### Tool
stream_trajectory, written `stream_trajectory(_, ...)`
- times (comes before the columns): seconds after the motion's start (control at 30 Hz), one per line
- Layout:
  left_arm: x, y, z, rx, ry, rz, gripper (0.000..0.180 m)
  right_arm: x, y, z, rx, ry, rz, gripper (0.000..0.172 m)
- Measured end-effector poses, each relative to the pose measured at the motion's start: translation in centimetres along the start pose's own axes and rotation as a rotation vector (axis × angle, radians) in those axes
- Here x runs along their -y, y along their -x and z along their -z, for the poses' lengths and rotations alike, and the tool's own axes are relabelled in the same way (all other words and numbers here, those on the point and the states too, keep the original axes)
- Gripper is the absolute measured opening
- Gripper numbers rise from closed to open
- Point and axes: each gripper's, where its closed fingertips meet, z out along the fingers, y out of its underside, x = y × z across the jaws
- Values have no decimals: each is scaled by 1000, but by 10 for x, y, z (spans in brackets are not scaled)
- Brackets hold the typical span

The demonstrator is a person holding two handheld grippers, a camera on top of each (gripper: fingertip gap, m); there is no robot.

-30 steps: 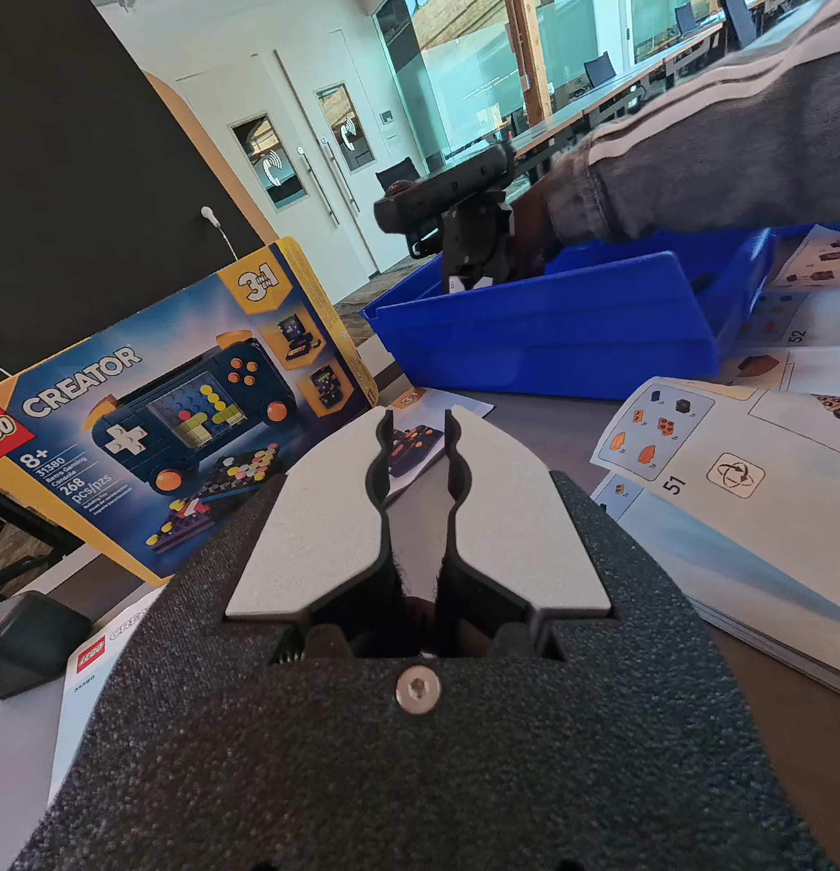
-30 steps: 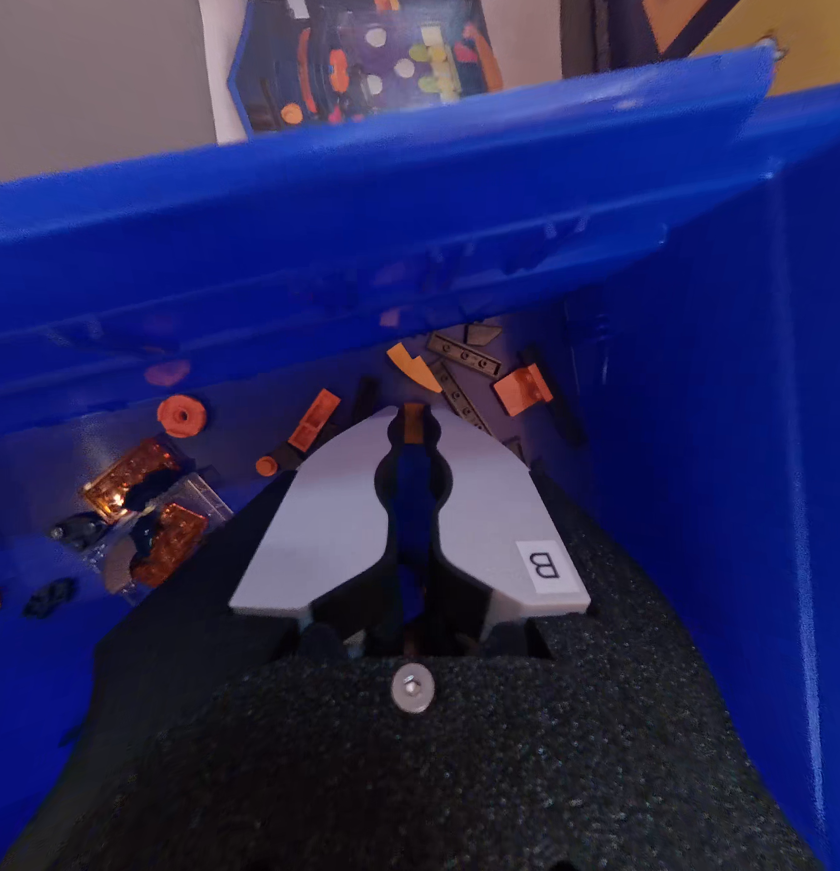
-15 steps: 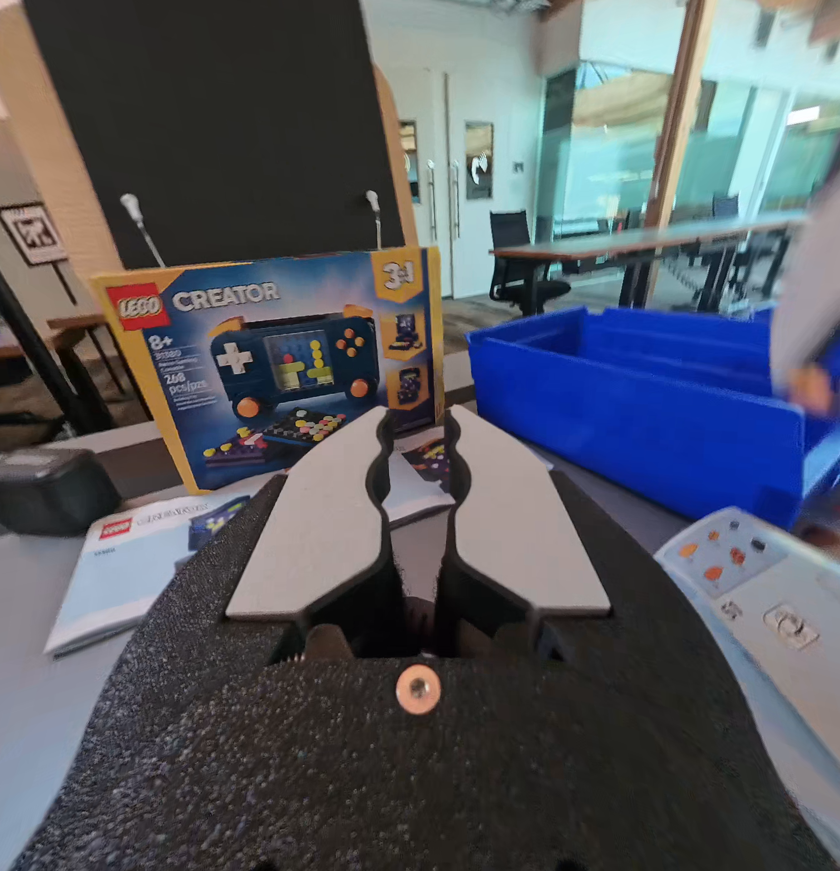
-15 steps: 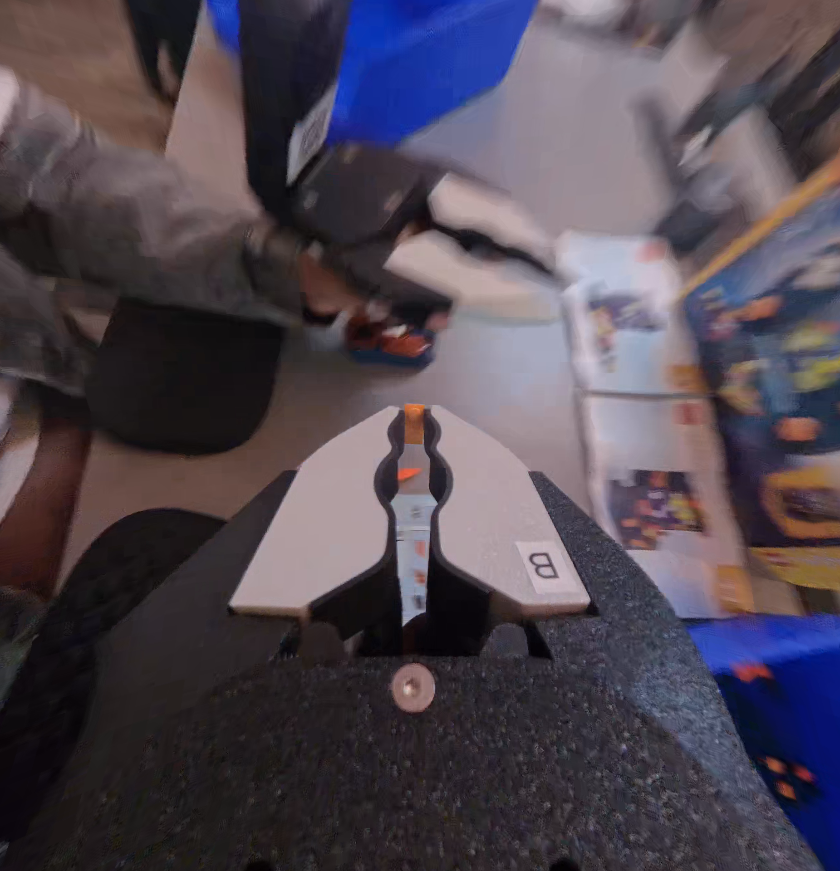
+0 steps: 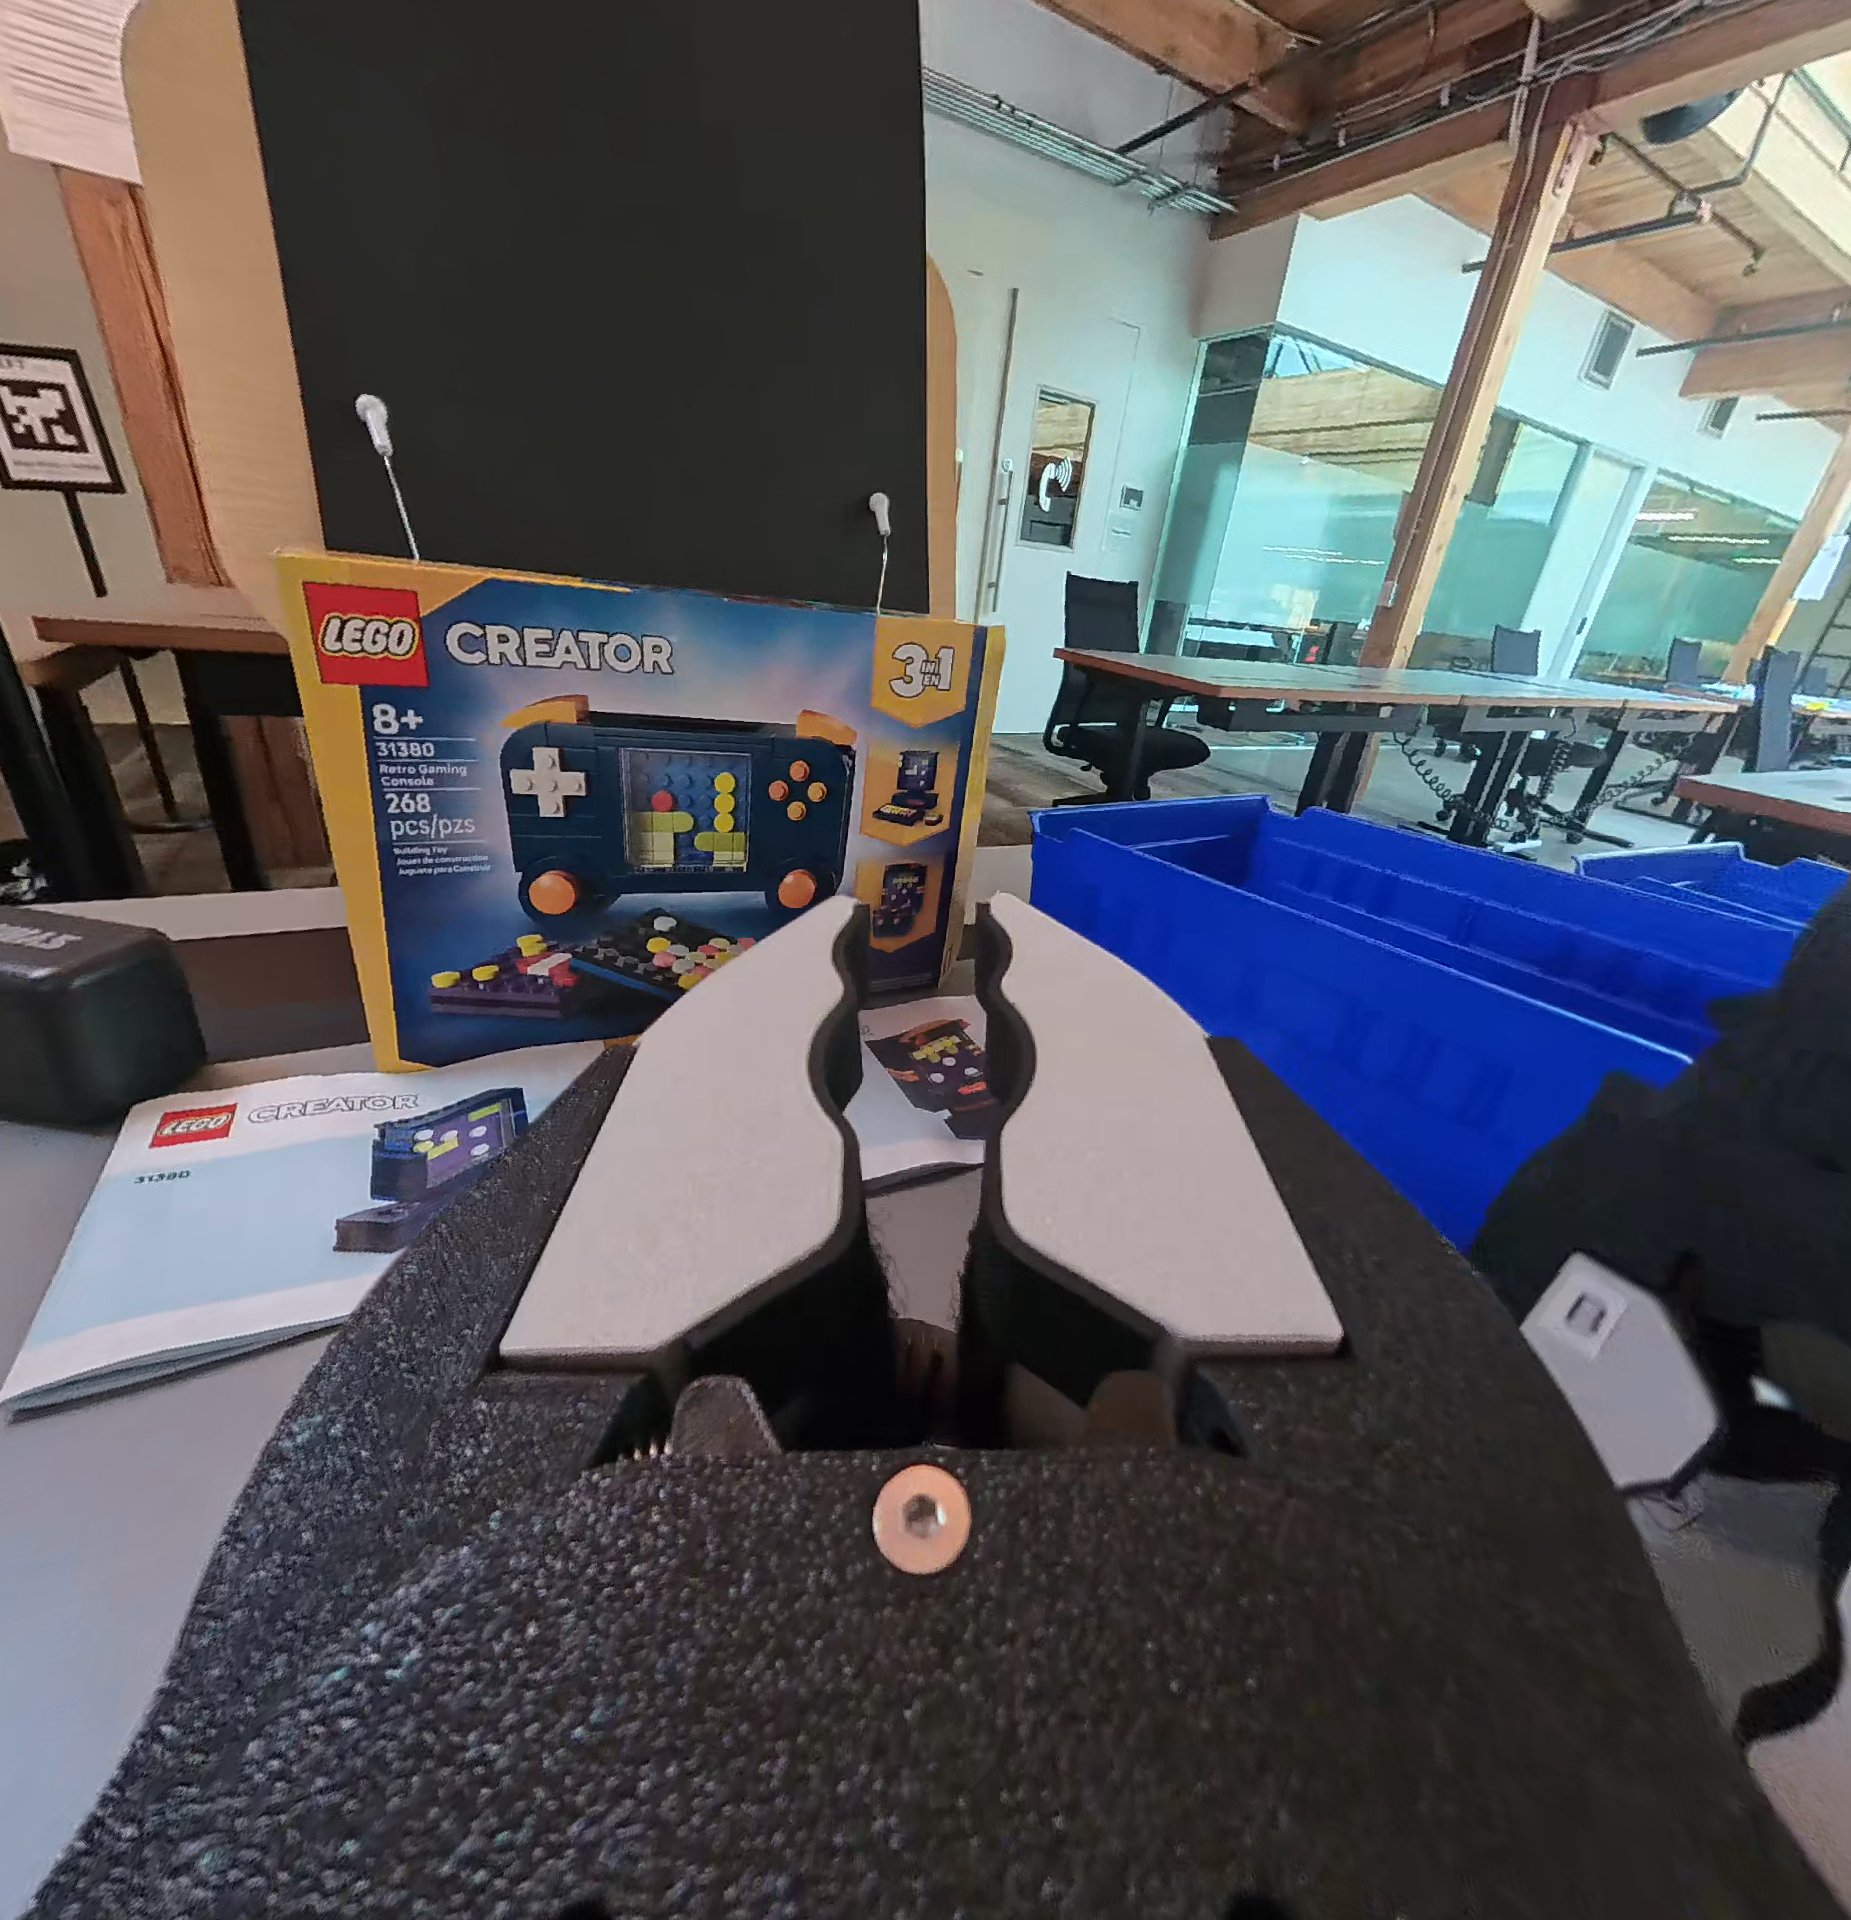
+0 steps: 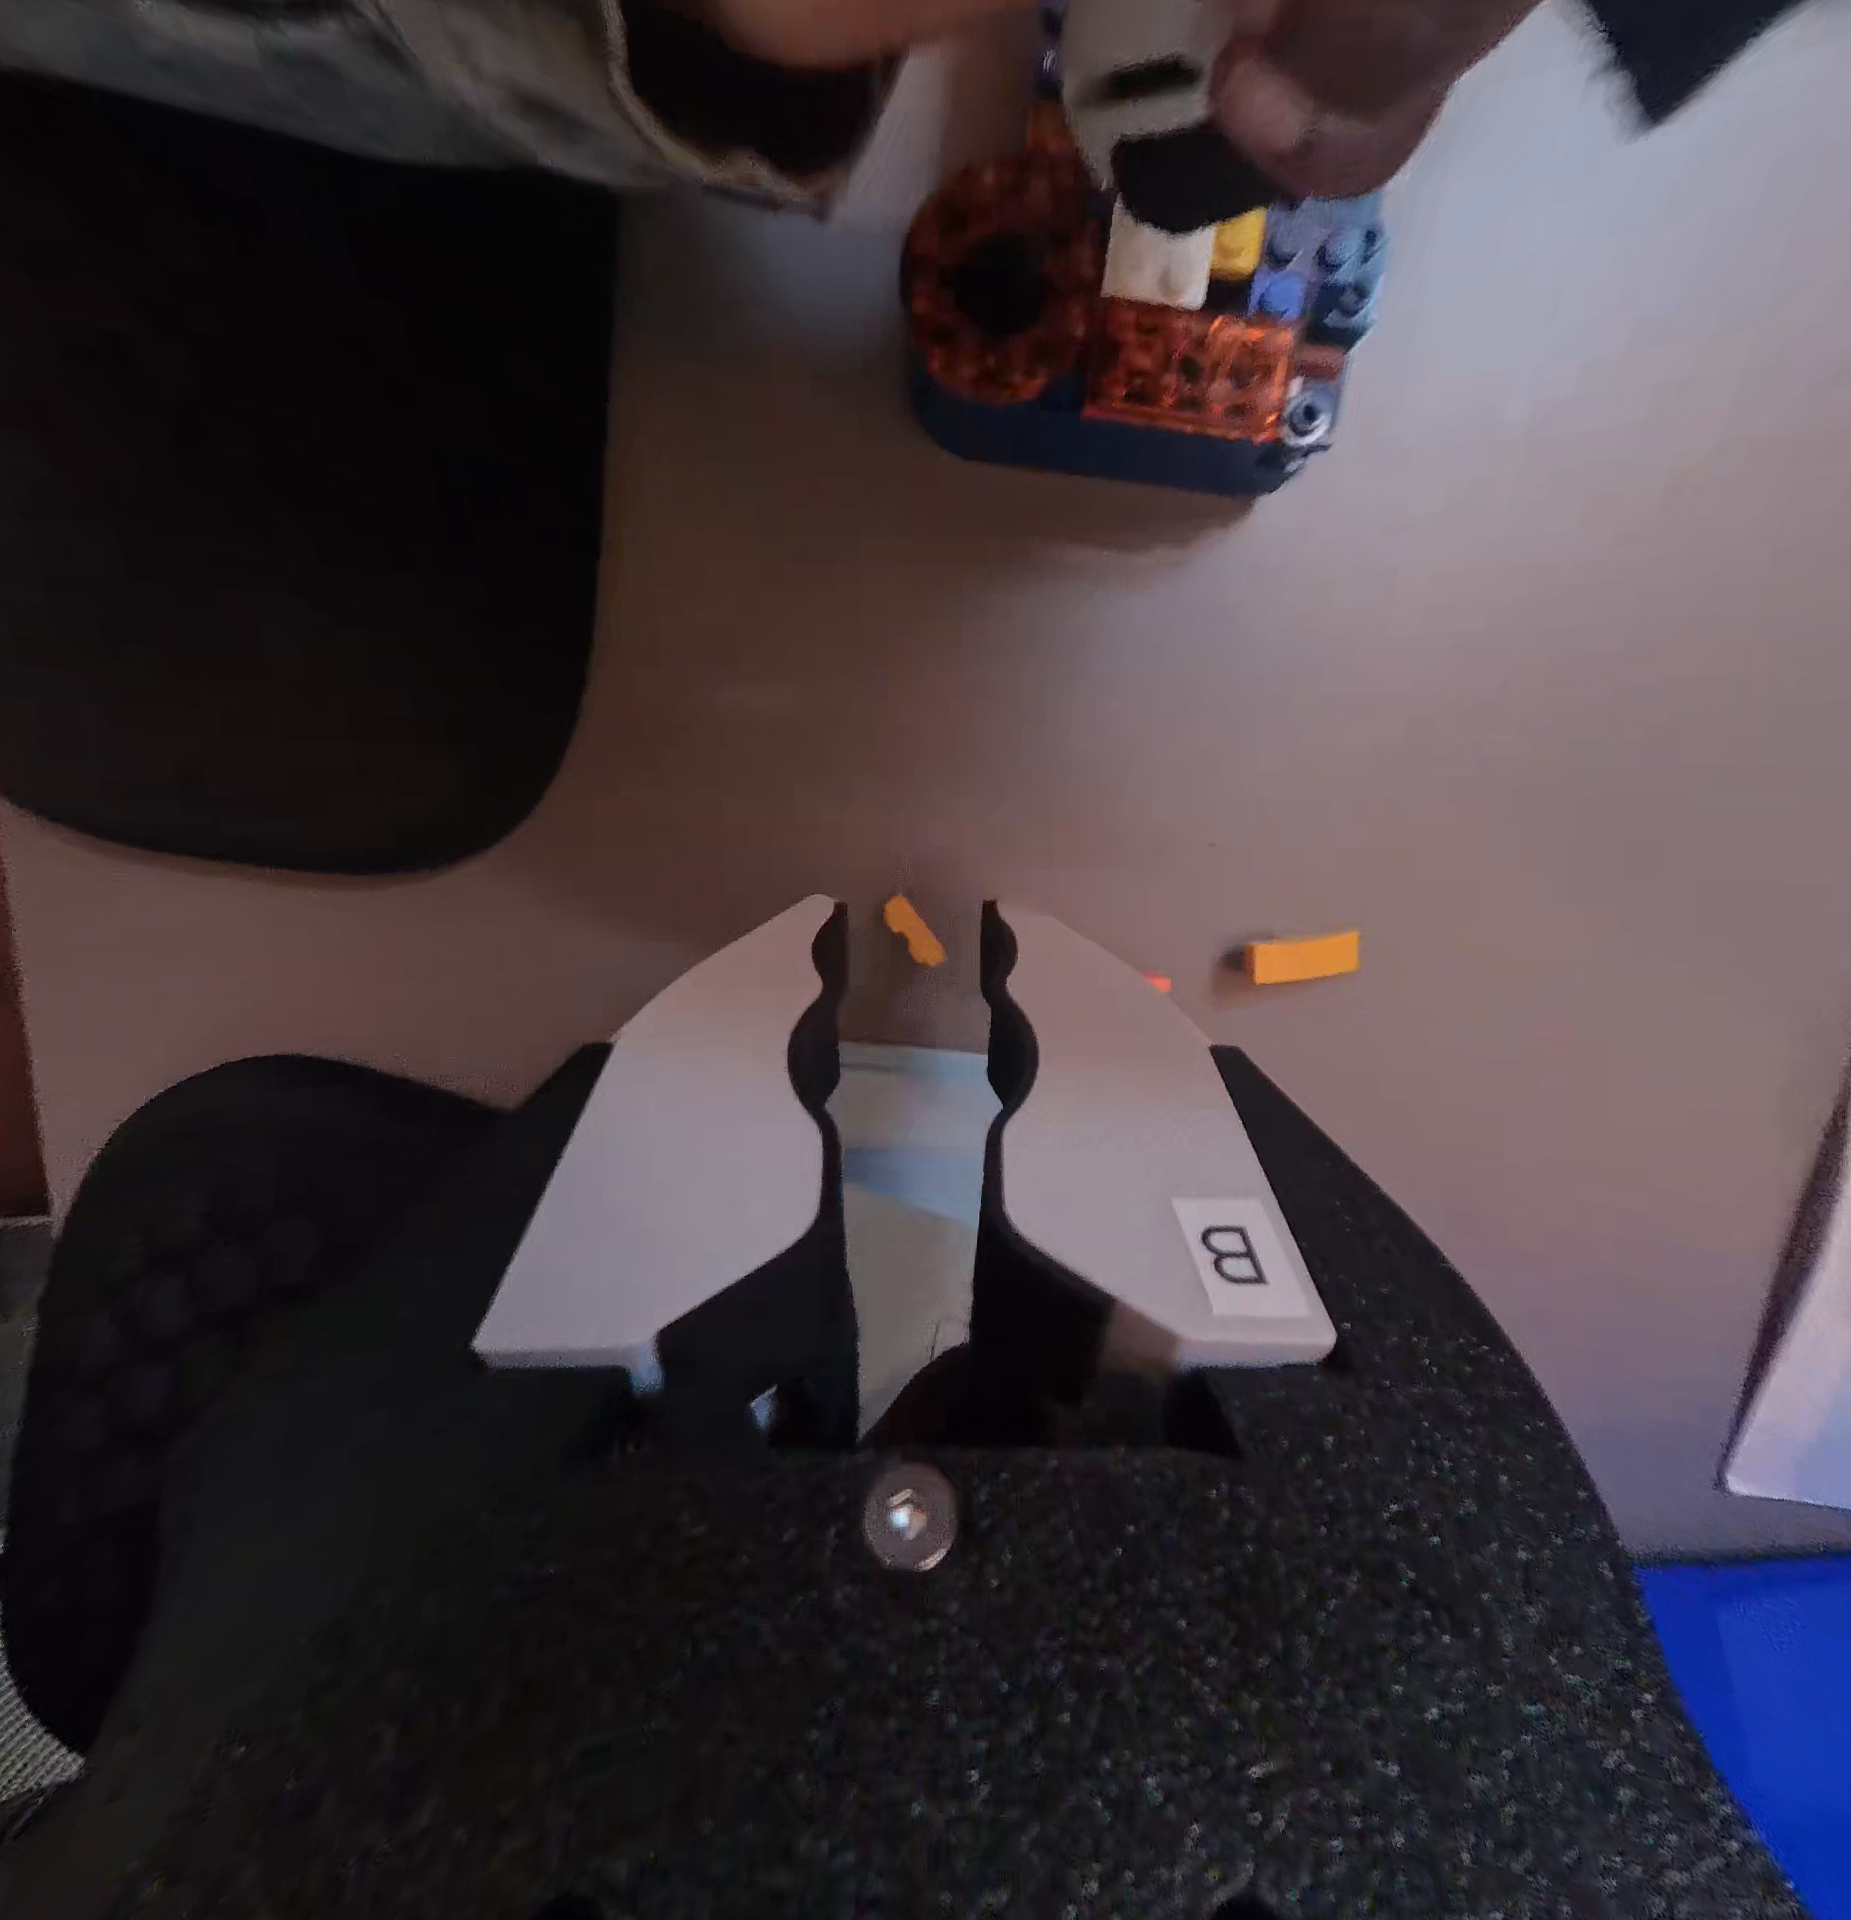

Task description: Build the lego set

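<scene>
Meanwhile both tools stand apart and bare, right tool (image 6: pixel 910 914) around a loose orange piece (image 6: pixel 914 932) on the table (image 6: pixel 1004 675).

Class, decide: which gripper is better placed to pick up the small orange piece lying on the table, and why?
Right. The right gripper is open with the small orange piece lying between its fingertips, untouched. The left gripper points at the toy box.

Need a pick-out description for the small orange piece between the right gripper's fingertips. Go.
On the grey table, find the right gripper, its jaws apart. The small orange piece shows slantwise in the gap between the fingertips, with neither finger visibly touching it. It is shorter and more tilted than the longer orange bar lying level off to its right.
</scene>
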Motion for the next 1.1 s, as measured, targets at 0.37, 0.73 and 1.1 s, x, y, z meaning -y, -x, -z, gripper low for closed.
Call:
stream_trajectory(0.37,-4,-10,-2,-33,13,-51,18,-91,-77,160,-590,66,-277,48)
stream_trajectory(0.73,-14,-24,-5,-102,57,-56,18,-111,-108,109,-400,46,-380,27)
stream_trajectory(1.1,-123,-107,73,-820,894,-458,14,-79,-98,148,-542,-79,-211,19)
